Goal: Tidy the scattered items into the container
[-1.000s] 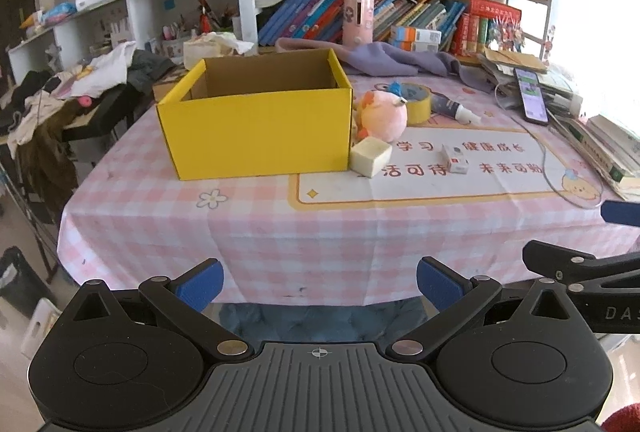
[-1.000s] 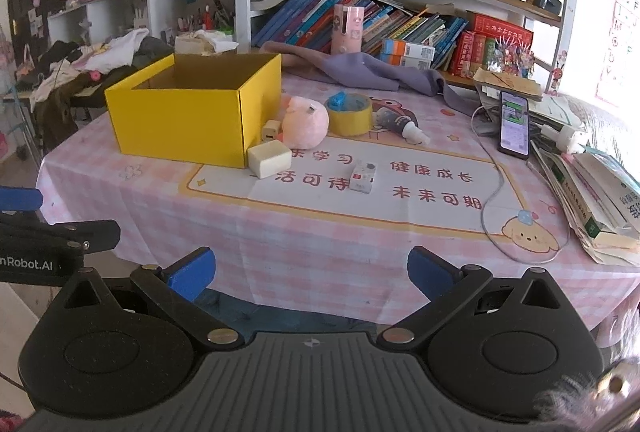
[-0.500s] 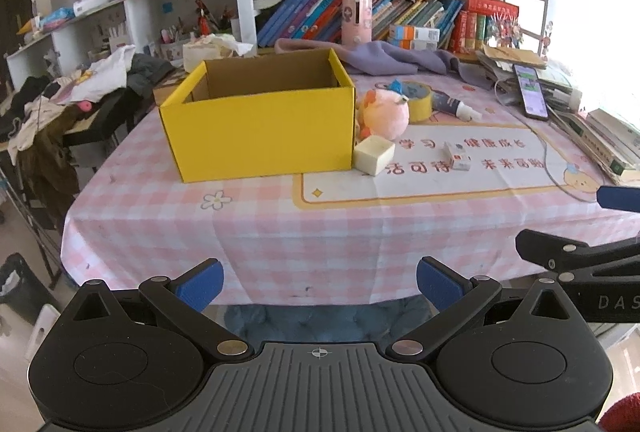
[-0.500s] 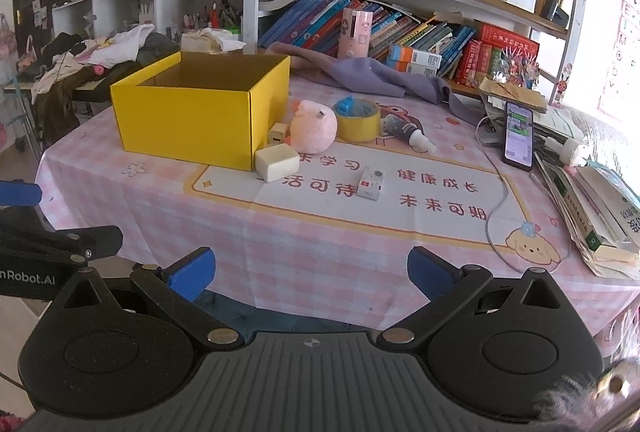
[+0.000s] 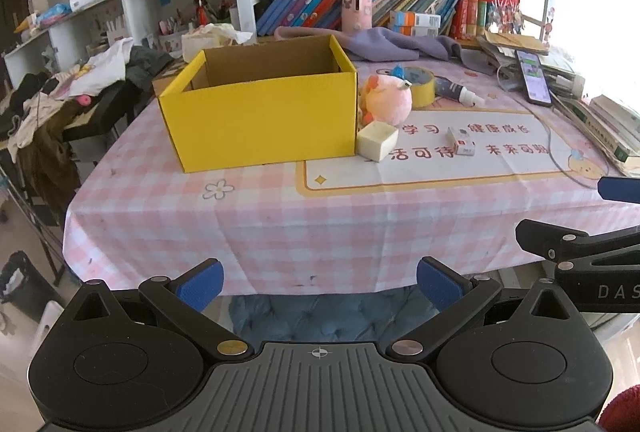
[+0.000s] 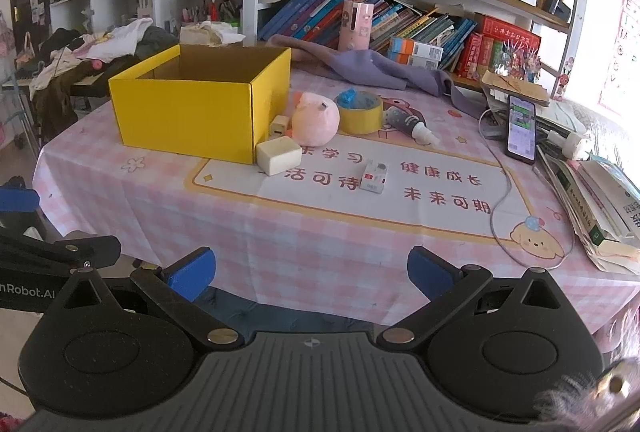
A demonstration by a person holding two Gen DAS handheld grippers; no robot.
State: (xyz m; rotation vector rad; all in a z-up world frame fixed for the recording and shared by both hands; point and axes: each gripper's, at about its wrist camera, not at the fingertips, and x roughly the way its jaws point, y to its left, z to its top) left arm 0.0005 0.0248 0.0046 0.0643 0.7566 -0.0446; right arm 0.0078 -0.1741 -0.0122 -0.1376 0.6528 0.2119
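Both grippers, left gripper (image 5: 319, 282) and right gripper (image 6: 311, 271), gape empty before the open-topped yellow box (image 5: 260, 112).

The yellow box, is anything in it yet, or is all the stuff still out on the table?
Nothing looks put away: what shows of the inside of the yellow box is bare. Both the left gripper and right gripper are open and hold nothing. Left on the table: the pink plush, white block, small charger, tape roll, tube and little packet.
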